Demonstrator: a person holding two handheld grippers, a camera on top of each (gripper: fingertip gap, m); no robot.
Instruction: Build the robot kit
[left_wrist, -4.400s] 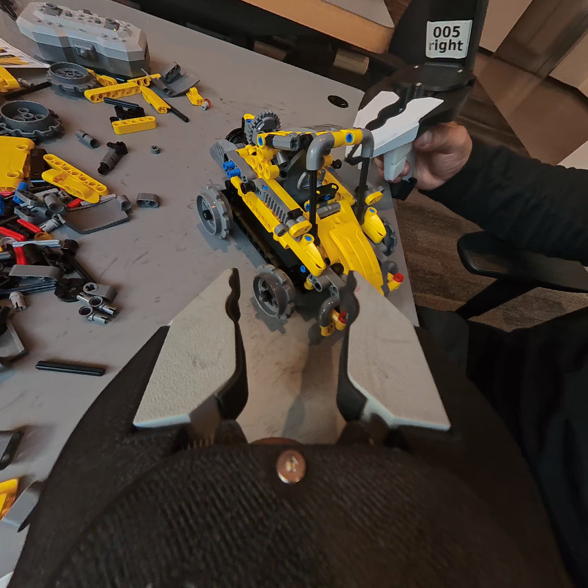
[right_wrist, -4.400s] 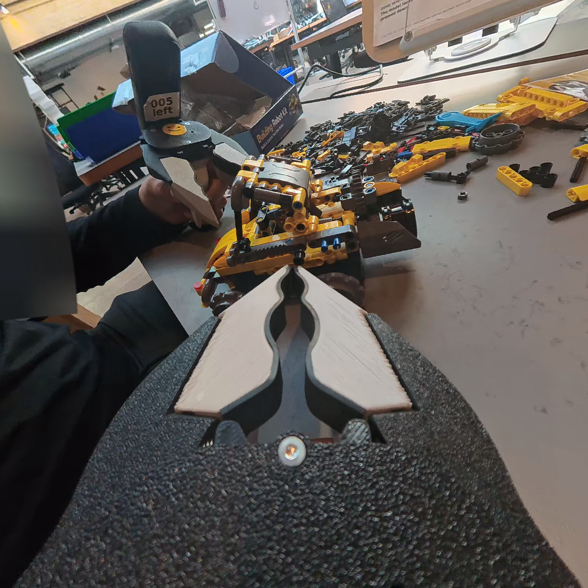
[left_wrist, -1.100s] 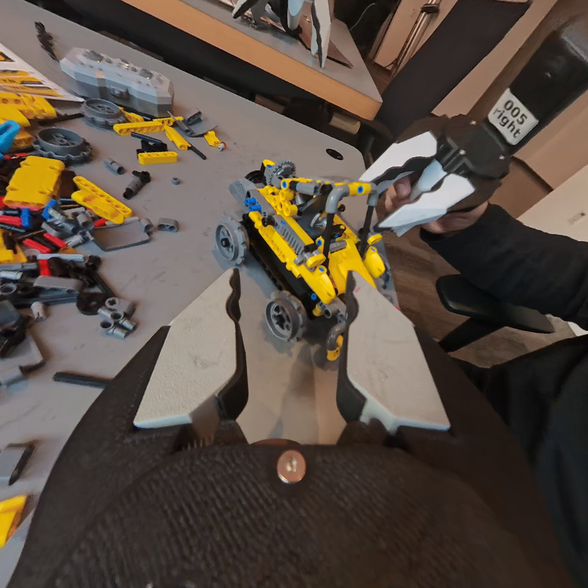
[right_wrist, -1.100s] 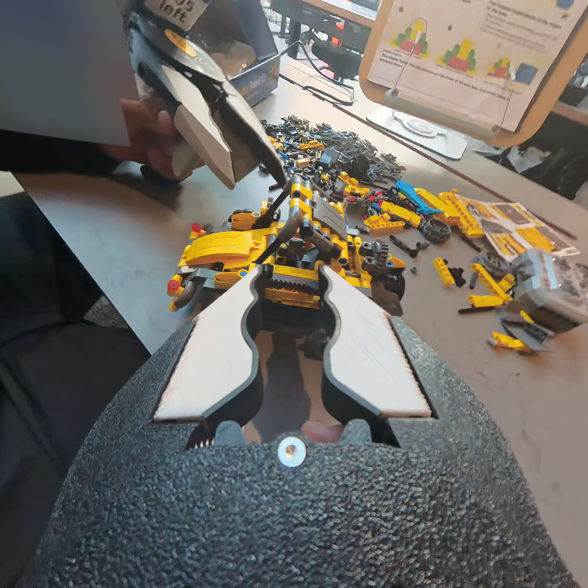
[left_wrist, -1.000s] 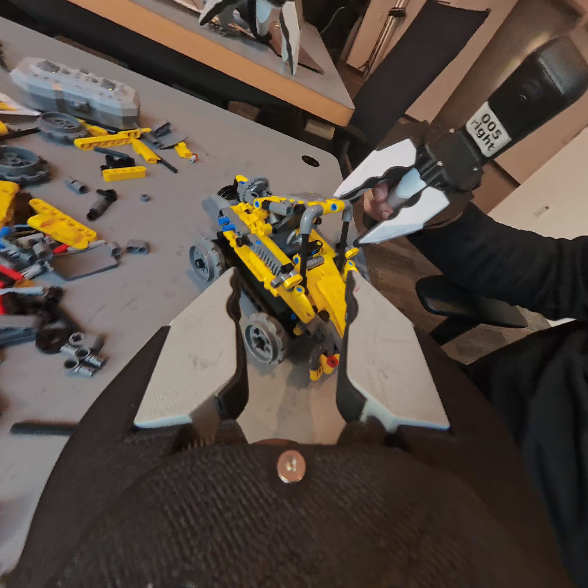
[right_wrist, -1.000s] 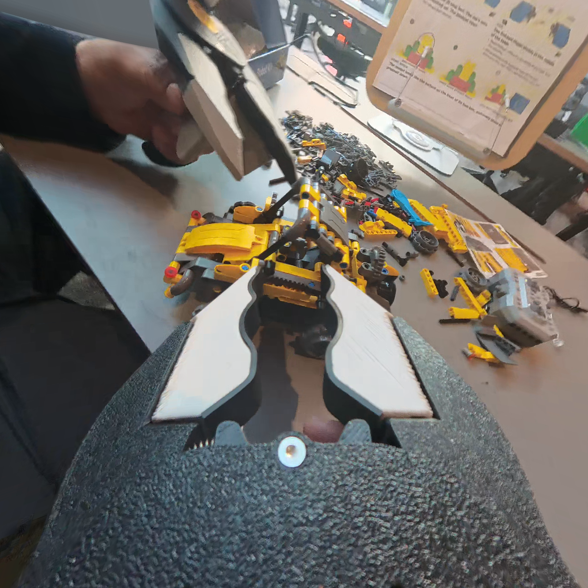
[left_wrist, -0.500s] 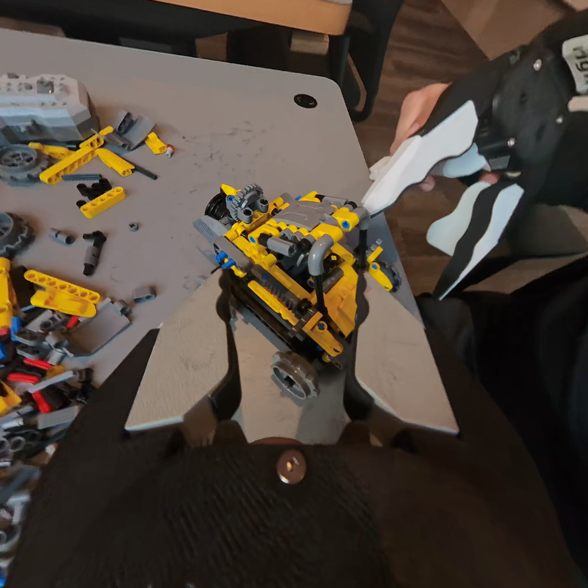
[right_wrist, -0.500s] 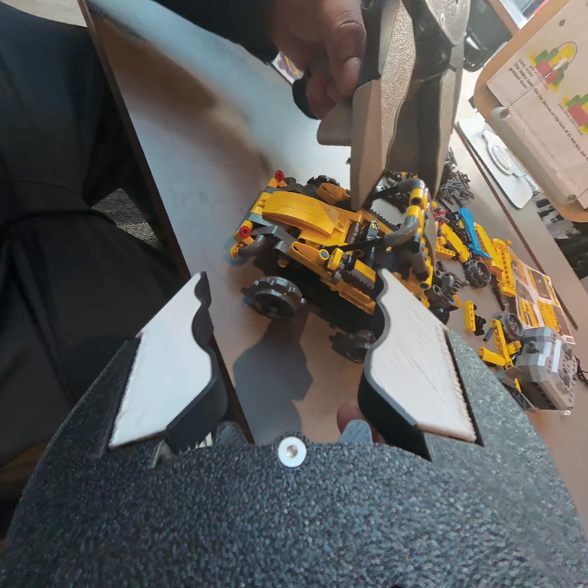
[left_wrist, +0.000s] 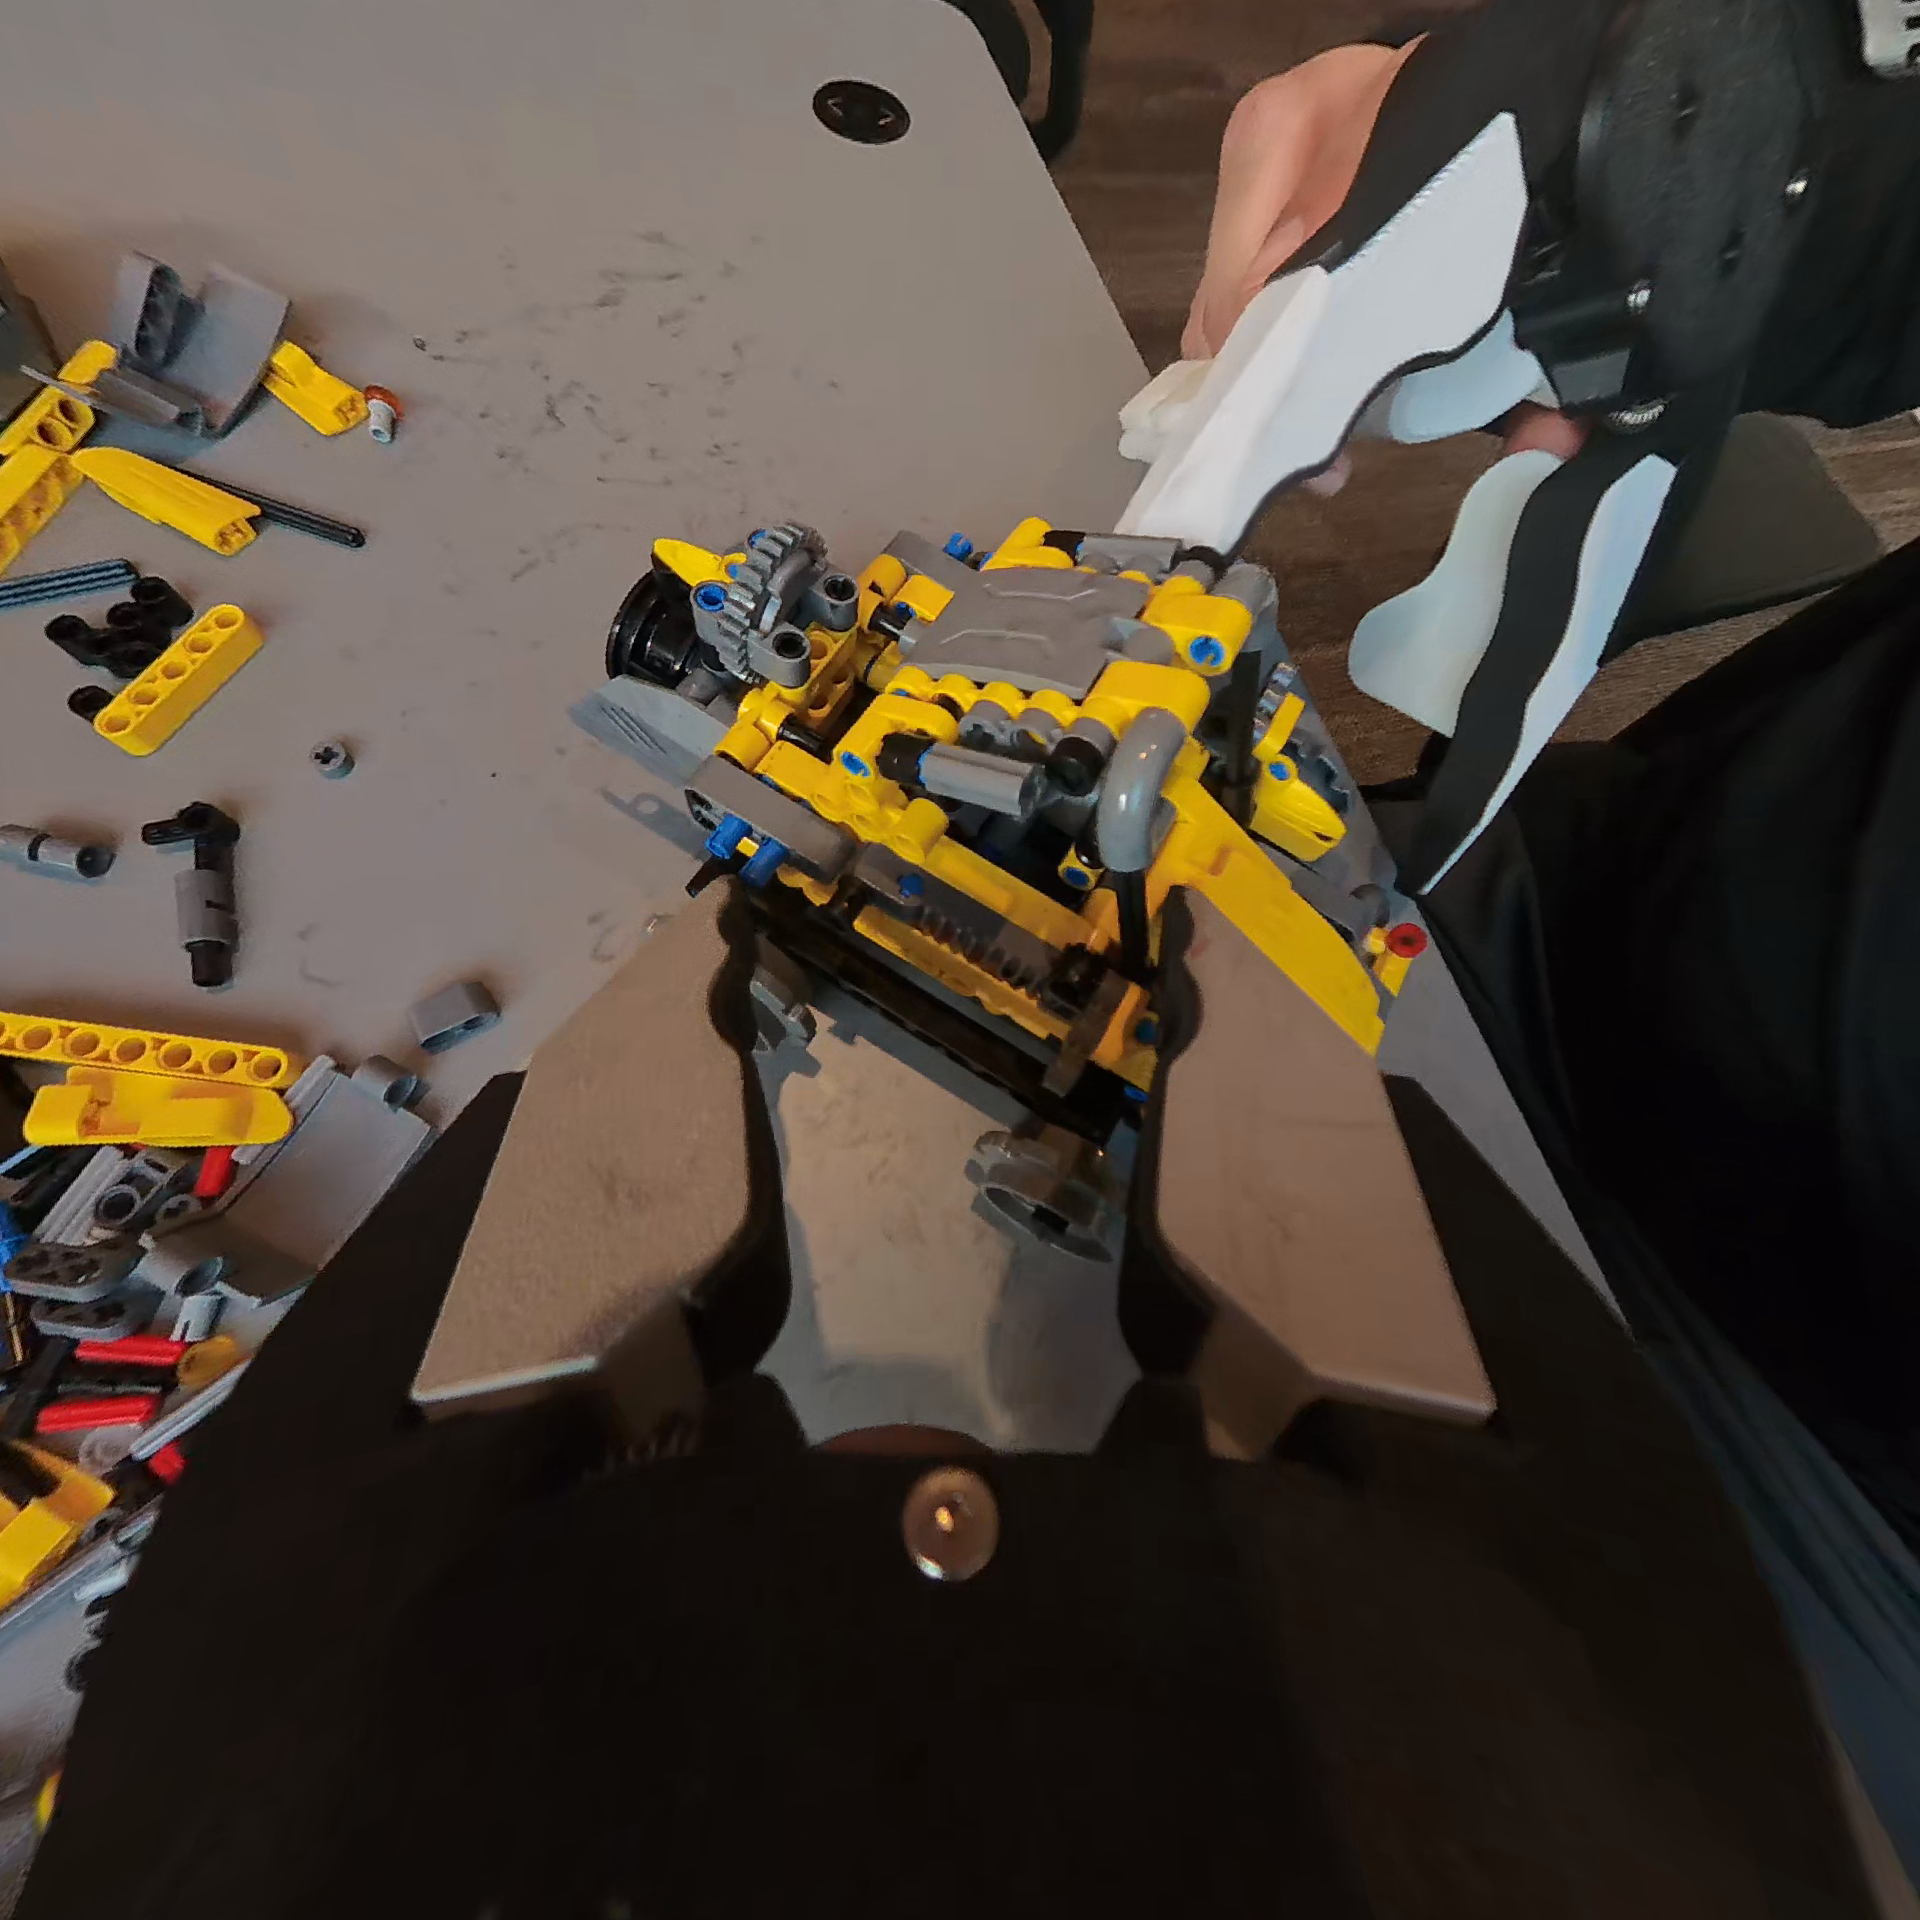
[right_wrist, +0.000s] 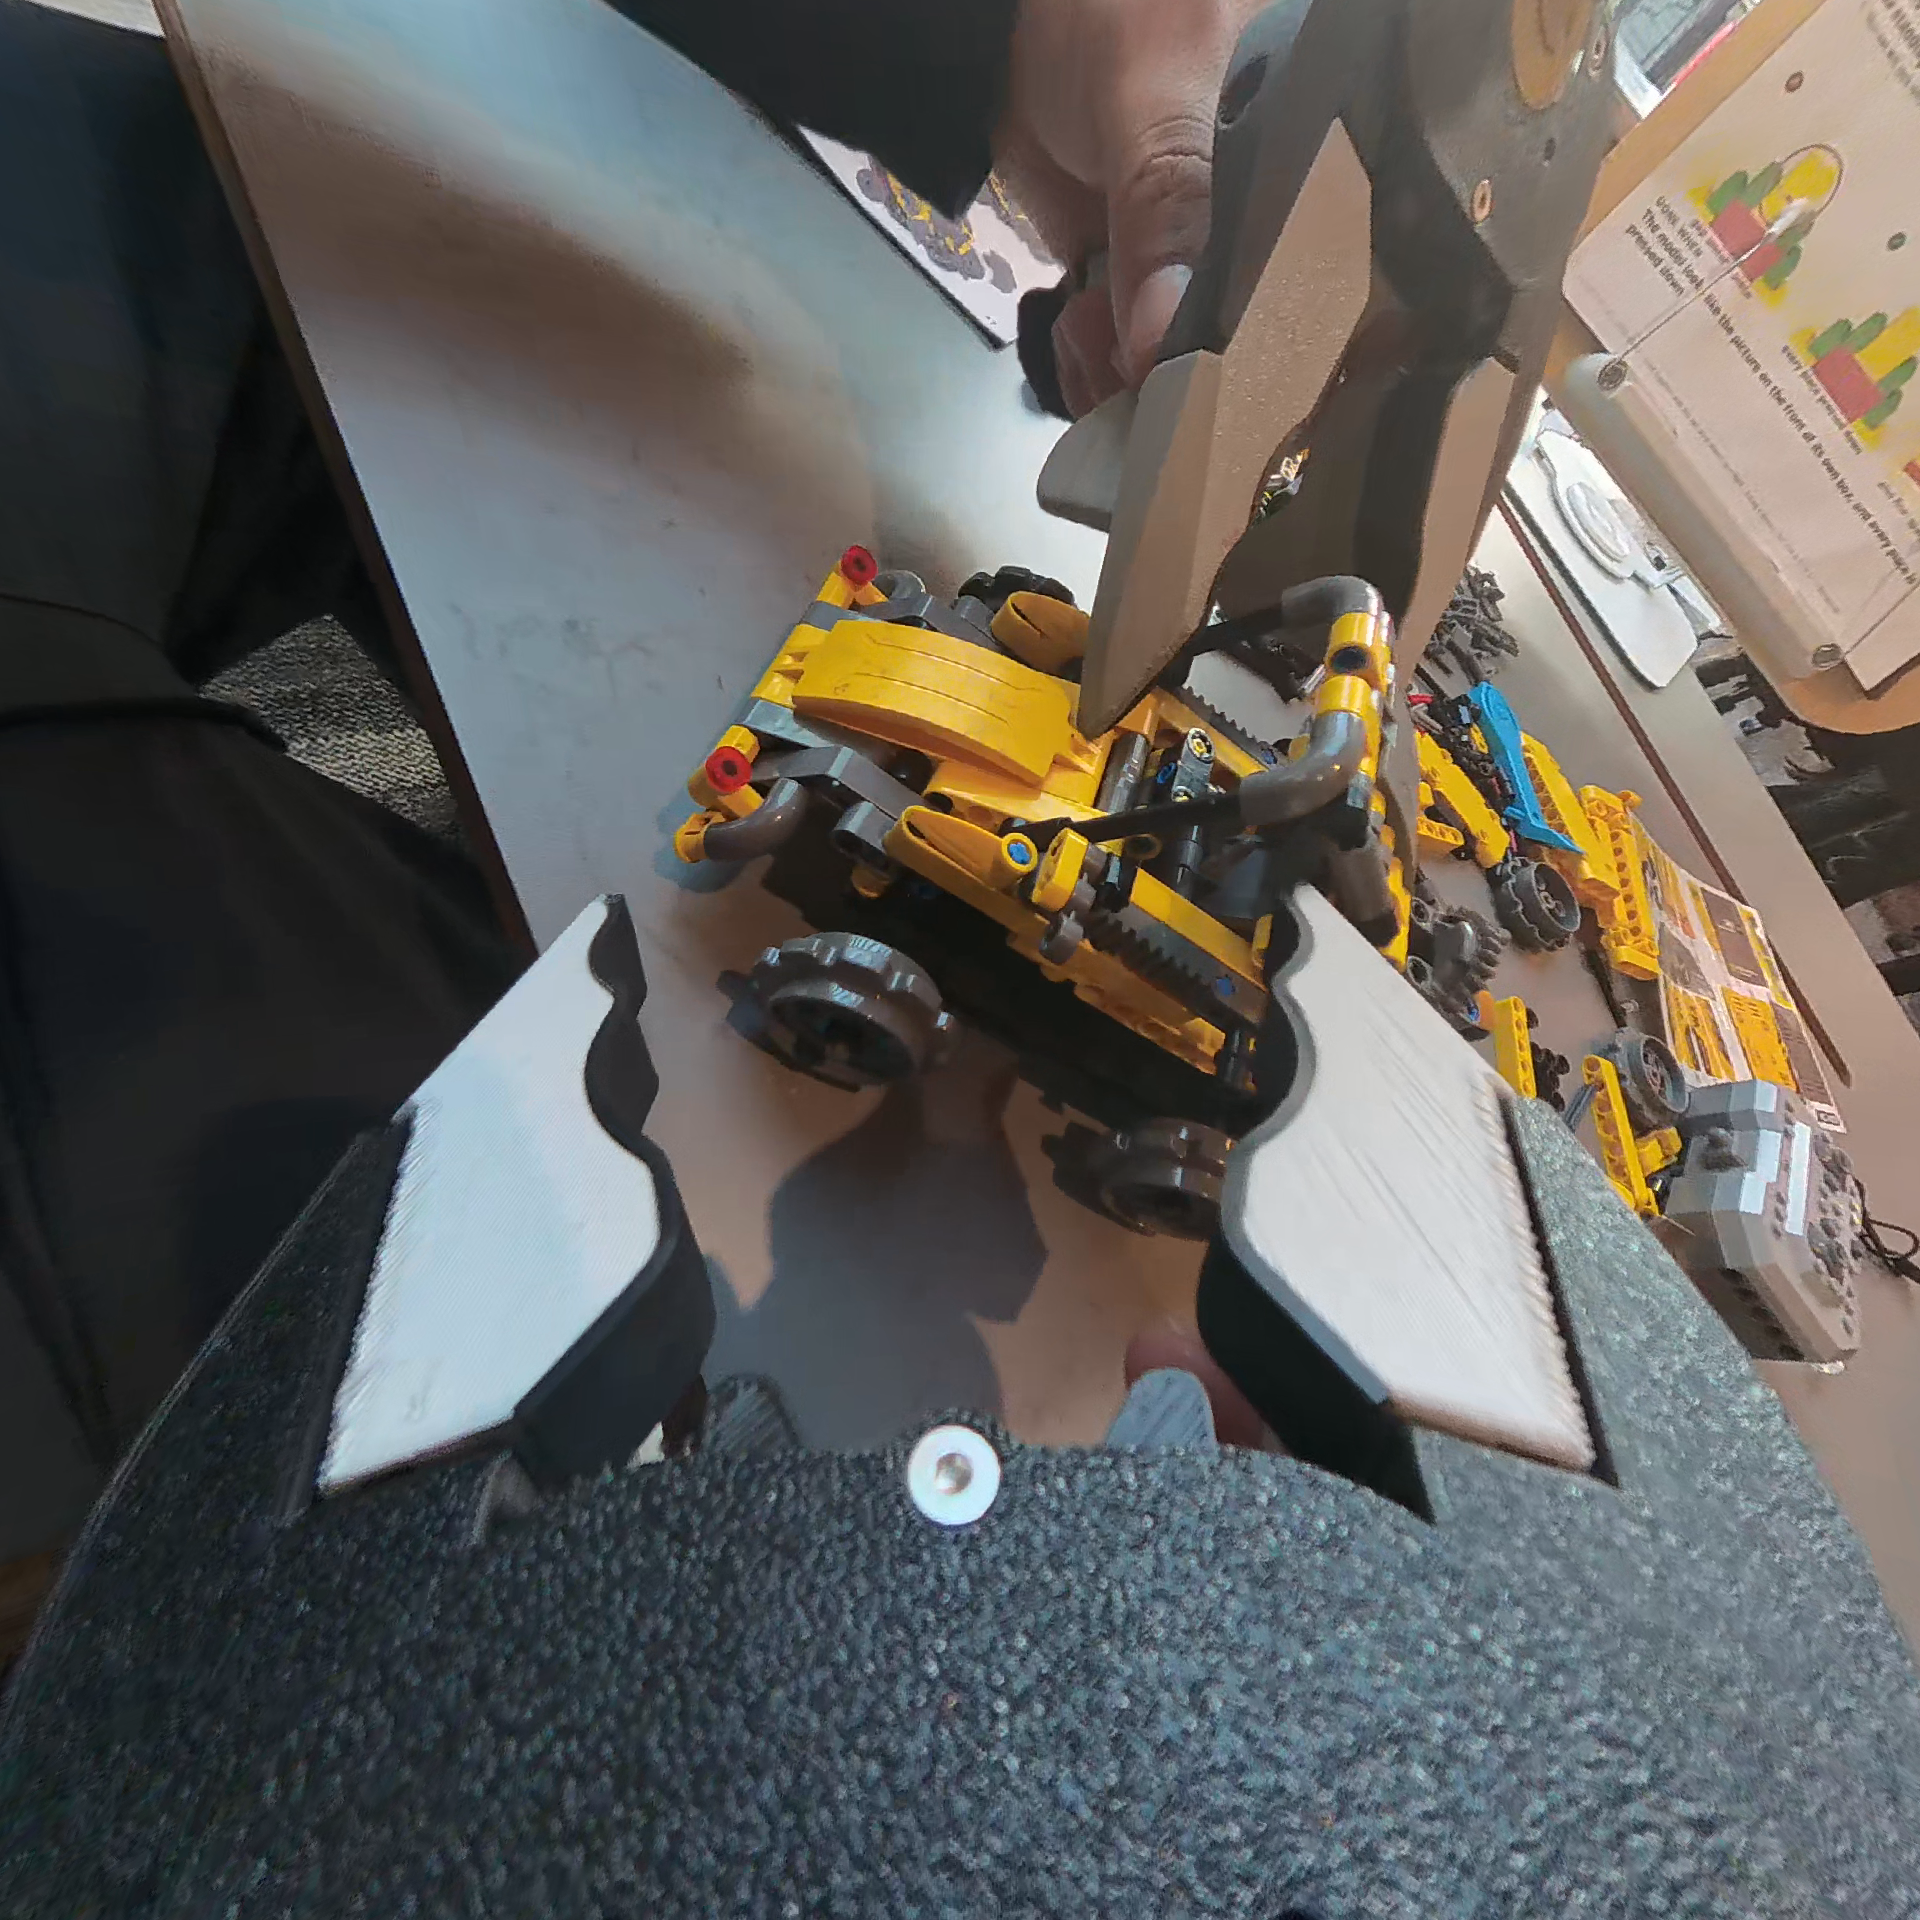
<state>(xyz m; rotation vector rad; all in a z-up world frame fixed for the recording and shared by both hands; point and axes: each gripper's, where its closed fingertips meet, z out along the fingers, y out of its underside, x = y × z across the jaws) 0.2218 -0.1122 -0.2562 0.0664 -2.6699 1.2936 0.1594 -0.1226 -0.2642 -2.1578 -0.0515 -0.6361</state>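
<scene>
A yellow, grey and black brick-built vehicle stands at the near corner of the grey table. My left gripper is open and comes down from above. Its jaws straddle the vehicle's middle by the grey roll bar, and I cannot tell if they touch it. The right wrist view shows the left gripper with one tip on the yellow hood. My right gripper is wide open and empty beside the vehicle's wheels. It also shows in the left wrist view, its upper finger at the cab's far corner.
Loose yellow, grey and black bricks lie left of the vehicle, with a denser pile at the near left. A grey motor block and a stand holding a printed sheet lie beyond. The table edge and a person's dark clothing are close by.
My left gripper has swung over the vehicle and lowered around its middle. My right gripper, shut at first, has opened wide and moved in at the vehicle's side.
</scene>
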